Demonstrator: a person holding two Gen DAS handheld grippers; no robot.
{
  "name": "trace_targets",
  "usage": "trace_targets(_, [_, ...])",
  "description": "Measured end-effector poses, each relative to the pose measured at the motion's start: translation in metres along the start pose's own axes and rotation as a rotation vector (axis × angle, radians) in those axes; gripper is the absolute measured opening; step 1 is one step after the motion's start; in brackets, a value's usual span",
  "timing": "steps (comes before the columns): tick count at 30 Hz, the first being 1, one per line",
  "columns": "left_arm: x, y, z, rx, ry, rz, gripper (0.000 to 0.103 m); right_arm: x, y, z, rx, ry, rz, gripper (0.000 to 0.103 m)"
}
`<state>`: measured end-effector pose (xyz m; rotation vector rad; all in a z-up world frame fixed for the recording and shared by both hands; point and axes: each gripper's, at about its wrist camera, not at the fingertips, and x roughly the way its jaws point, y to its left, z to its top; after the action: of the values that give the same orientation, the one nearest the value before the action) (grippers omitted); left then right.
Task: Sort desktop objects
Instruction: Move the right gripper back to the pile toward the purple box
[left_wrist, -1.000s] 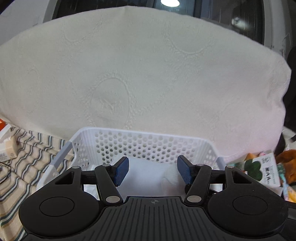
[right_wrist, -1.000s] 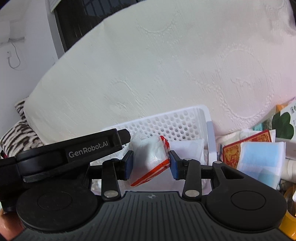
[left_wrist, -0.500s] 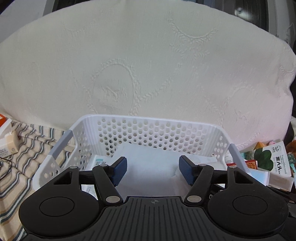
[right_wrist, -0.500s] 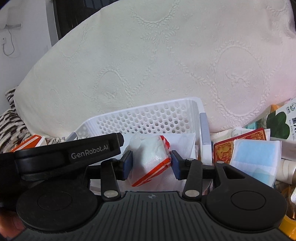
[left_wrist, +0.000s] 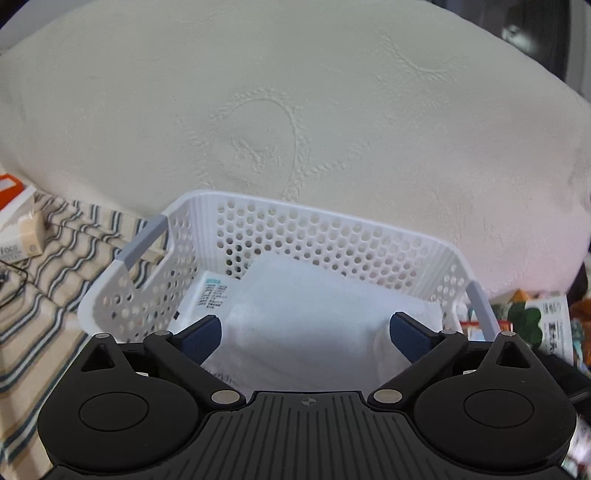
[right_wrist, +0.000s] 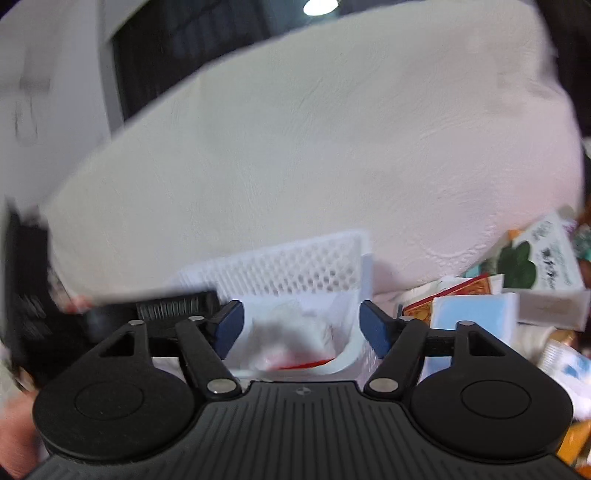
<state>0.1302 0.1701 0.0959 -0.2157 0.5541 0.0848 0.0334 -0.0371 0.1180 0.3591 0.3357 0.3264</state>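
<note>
Two grippers hover over a white basket (left_wrist: 332, 236). Left gripper (left_wrist: 306, 334) jaws are opening above white packs. Right gripper (right_wrist: 302, 330) jaws are opening, with a red-trimmed packet (right_wrist: 291, 343) lying loose between them.

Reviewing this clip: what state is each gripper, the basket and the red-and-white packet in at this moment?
left gripper: jaws opening, nothing between the pads.
right gripper: jaws opening, pads clear of the packet.
white perforated basket: upright, holding white packs.
red-and-white packet: released, lying in the basket; blurred.

baskets: 1 (left_wrist: 332, 236); white packs inside it: 2 (left_wrist: 314, 314); pillows: 1 (left_wrist: 295, 110); grippers: 2 (left_wrist: 306, 334)
</note>
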Motion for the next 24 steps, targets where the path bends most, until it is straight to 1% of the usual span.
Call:
trace_targets(2, [-0.007, -0.001, -0.006, 0.027, -0.006, 0.005, 0.103, -0.025, -0.021, 0.004, 0.078, -0.038, 0.008, 0.077])
trace_targets(5, [-0.018, -0.006, -0.014, 0.048, -0.025, -0.014, 0.102, -0.061, -0.055, -0.001, 0.175, -0.049, 0.014, 0.078])
trace_targets(9, [-0.034, -0.024, -0.023, 0.068, -0.046, -0.071, 0.102, -0.094, -0.097, -0.024, 0.218, -0.009, -0.061, 0.079])
trace_targets(11, [-0.041, -0.037, -0.027, 0.073, -0.04, -0.129, 0.102, -0.101, -0.117, -0.038, 0.243, 0.04, -0.114, 0.08])
trace_targets(12, [-0.044, -0.045, -0.03, 0.081, -0.023, -0.17, 0.102, -0.104, -0.127, -0.045, 0.264, 0.057, -0.122, 0.08])
trace_targets(14, [-0.052, -0.062, -0.043, 0.1, 0.002, -0.258, 0.103, -0.107, -0.145, -0.057, 0.327, 0.1, -0.111, 0.08])
trace_targets(16, [-0.056, -0.077, -0.062, 0.128, 0.023, -0.321, 0.103, -0.107, -0.149, -0.068, 0.372, 0.128, -0.07, 0.08])
trace_targets(17, [-0.056, -0.083, -0.072, 0.134, 0.032, -0.327, 0.103, -0.104, -0.147, -0.072, 0.36, 0.14, -0.059, 0.08])
trace_targets(18, [-0.053, -0.086, -0.082, 0.135, 0.04, -0.316, 0.103, -0.101, -0.142, -0.074, 0.321, 0.151, -0.06, 0.079])
trace_targets(21, [-0.041, -0.087, -0.11, 0.116, 0.052, -0.257, 0.103, -0.088, -0.118, -0.078, 0.09, 0.171, -0.097, 0.078])
trace_targets(23, [-0.03, -0.082, -0.121, 0.096, 0.064, -0.222, 0.103, -0.073, -0.107, -0.081, -0.045, 0.211, -0.102, 0.078])
trace_targets(24, [-0.026, -0.075, -0.126, 0.07, 0.081, -0.219, 0.103, -0.07, -0.102, -0.083, -0.095, 0.232, -0.096, 0.078])
